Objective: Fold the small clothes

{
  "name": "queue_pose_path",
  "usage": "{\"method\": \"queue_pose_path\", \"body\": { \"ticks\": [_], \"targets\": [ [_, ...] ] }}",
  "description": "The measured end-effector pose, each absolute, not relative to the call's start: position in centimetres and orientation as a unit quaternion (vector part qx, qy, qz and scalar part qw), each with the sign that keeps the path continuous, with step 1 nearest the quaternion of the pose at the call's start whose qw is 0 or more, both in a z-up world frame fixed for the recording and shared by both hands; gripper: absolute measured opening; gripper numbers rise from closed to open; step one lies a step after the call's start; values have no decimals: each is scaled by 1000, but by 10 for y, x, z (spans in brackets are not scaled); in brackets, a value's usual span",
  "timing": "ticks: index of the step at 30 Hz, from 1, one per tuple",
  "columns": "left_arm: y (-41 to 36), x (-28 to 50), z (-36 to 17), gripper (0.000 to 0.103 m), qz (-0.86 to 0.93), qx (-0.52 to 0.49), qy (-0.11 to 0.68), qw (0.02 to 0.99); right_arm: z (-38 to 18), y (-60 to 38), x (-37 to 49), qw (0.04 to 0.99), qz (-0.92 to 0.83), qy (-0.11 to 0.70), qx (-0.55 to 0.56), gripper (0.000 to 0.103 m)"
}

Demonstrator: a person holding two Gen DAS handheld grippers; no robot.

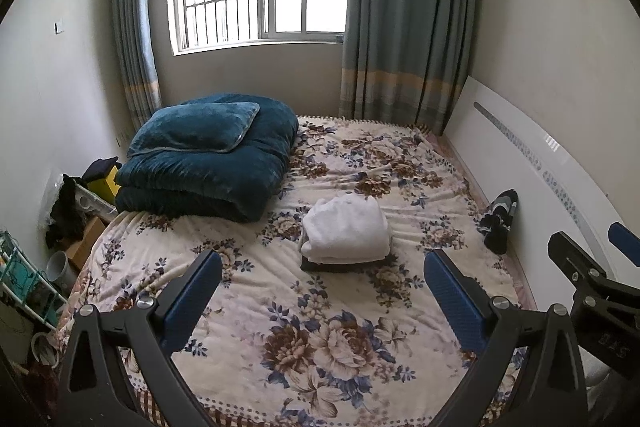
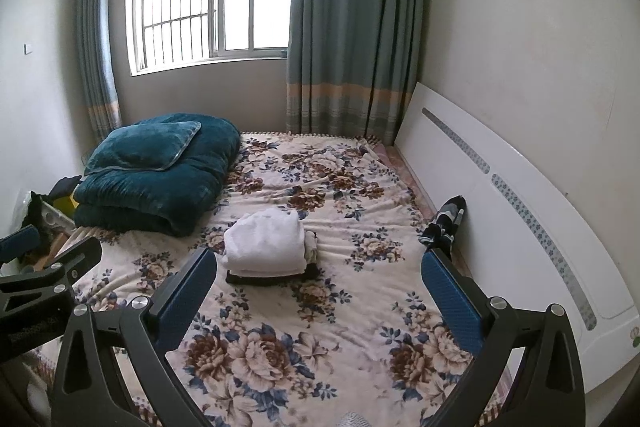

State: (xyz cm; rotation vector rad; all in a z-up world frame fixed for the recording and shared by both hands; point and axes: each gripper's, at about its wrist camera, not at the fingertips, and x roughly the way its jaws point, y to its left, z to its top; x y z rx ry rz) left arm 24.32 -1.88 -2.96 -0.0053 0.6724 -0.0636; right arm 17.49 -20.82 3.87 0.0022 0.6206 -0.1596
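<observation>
A folded white garment (image 1: 346,229) lies on top of a folded dark garment (image 1: 344,264) in the middle of the floral bed (image 1: 328,347); the stack also shows in the right wrist view (image 2: 266,243). A small dark patterned garment (image 1: 498,221) lies crumpled at the bed's right edge against the white headboard; it also shows in the right wrist view (image 2: 442,227). My left gripper (image 1: 322,281) is open and empty, held above the bed short of the stack. My right gripper (image 2: 318,279) is open and empty, beside the left one.
A folded teal quilt with a pillow (image 1: 208,163) fills the bed's far left corner. A white headboard (image 1: 532,163) leans along the right wall. Boxes, a shelf and clutter (image 1: 68,227) stand on the floor left of the bed. Window and curtains behind.
</observation>
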Motion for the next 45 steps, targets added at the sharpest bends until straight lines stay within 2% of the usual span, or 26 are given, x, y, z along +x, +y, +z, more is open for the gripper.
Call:
{"method": "queue_pose_path", "body": {
  "ticks": [45],
  "targets": [
    [-17,240,-19,103,-28,-4,321,947,51,-202,178,951,-72,302,2,103]
  ]
}}
